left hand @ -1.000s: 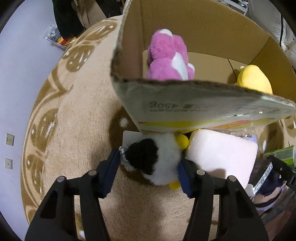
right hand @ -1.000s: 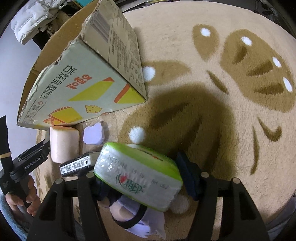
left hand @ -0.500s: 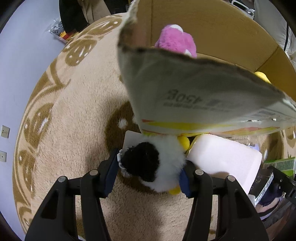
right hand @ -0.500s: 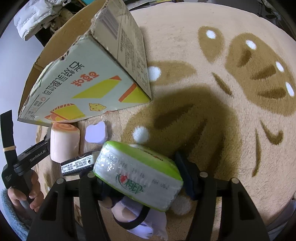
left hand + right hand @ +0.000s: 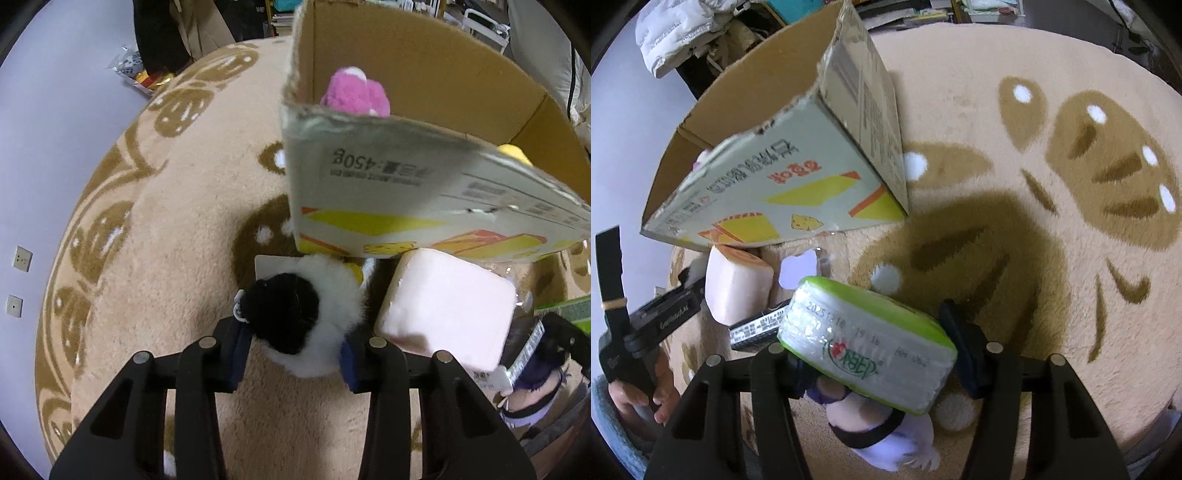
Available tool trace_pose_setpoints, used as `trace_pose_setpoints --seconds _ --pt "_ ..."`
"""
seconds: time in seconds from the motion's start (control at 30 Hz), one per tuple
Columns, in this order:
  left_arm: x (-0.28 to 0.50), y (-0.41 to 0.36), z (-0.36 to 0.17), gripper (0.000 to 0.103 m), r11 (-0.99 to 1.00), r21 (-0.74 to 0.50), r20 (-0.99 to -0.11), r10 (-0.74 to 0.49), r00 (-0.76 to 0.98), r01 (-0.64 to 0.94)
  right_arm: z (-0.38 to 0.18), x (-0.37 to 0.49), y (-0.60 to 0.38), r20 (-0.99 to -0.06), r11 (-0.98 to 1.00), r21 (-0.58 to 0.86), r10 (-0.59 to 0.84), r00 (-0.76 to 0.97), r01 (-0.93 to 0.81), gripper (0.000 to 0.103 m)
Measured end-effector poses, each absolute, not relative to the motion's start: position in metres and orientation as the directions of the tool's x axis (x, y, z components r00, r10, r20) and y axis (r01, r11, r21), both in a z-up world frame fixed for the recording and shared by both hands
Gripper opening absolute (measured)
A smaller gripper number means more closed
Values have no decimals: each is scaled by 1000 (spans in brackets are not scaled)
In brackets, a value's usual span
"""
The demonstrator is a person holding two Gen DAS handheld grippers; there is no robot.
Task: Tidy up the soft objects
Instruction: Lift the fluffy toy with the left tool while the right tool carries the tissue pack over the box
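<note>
My left gripper [image 5: 293,349] is shut on a black and white plush toy [image 5: 303,314] with yellow parts, just in front of the open cardboard box [image 5: 406,192]. A pink plush [image 5: 356,94] and a yellow plush [image 5: 513,153] lie inside the box. My right gripper [image 5: 875,350] is shut on a green and white tissue pack [image 5: 868,343], held above the rug. The left gripper also shows in the right wrist view [image 5: 646,332], at the left edge.
A pale pink soft block [image 5: 447,306] lies against the box front, also in the right wrist view [image 5: 737,284]. A doll with dark hair [image 5: 875,424] lies under the tissue pack. A small lilac shape [image 5: 798,269] and a barcode-labelled dark item [image 5: 757,328] lie nearby. The beige patterned rug [image 5: 1034,221] stretches right.
The left gripper with the plush has dropped and pulled back a little from the box, so the front wall now hides more of the inside. The right gripper has risen slightly with the tissue pack.
</note>
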State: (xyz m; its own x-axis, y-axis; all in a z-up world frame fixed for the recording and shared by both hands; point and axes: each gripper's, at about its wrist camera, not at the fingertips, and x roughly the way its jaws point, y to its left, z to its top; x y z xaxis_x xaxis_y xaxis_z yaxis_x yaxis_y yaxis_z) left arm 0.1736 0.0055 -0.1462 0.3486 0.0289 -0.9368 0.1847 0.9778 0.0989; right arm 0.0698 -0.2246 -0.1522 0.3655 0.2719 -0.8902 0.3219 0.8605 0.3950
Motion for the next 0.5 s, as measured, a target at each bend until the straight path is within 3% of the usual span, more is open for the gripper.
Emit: trace_pose_setpoints --seconds 0.5 --pt "111 9 -76 37 982 59 -843 -47 536 179 -99 47 -225 -783 879 430 248 571 207 63"
